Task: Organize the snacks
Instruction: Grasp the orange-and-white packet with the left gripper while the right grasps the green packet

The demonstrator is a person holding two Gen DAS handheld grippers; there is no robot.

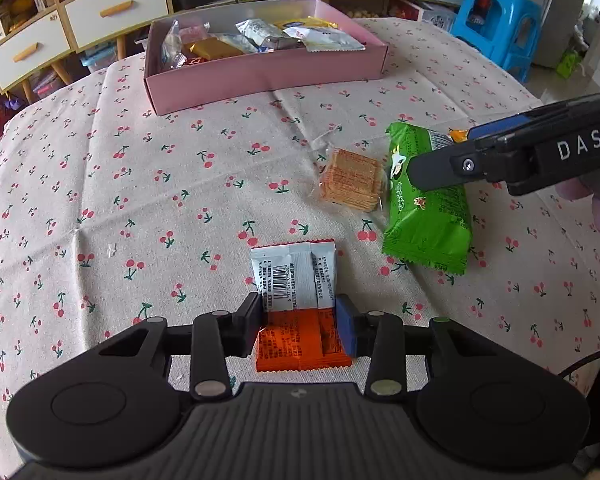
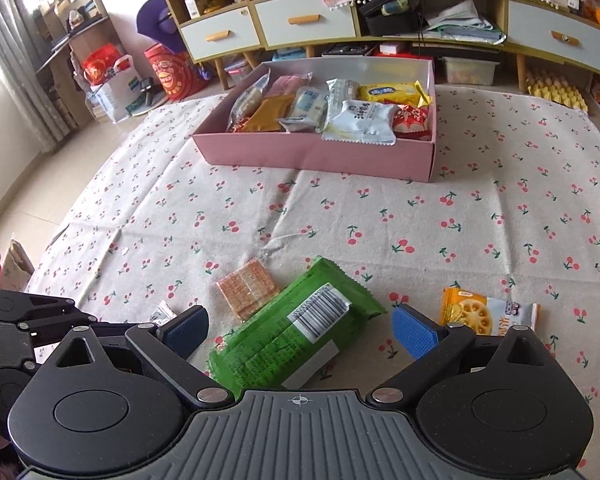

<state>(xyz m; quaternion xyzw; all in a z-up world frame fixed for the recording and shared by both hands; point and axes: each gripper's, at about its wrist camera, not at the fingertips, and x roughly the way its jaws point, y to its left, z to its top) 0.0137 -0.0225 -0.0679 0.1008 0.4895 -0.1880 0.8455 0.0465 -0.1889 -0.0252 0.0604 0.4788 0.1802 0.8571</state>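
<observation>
The left claw [image 1: 300, 316] pinches the orange-and-white snack packet [image 1: 296, 304] between its pads on the bench [image 1: 140, 200]; the right claw [image 2: 300, 334] gapes open astride the green packet [image 2: 292, 332], pink box [image 2: 312, 152] far ahead

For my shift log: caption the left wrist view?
Left tool shut on orange-and-white packet; right tool over green packet.

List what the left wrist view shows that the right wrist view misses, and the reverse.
Left wrist view only: the left gripper with its fingers shut on the orange-and-white packet, and a blue stool.

Right wrist view only: the yellow lotus-root packet, flat on the cloth.

Both: the green packet, the clear-wrapped crackers, the pink box of snacks, and the open right gripper.
</observation>
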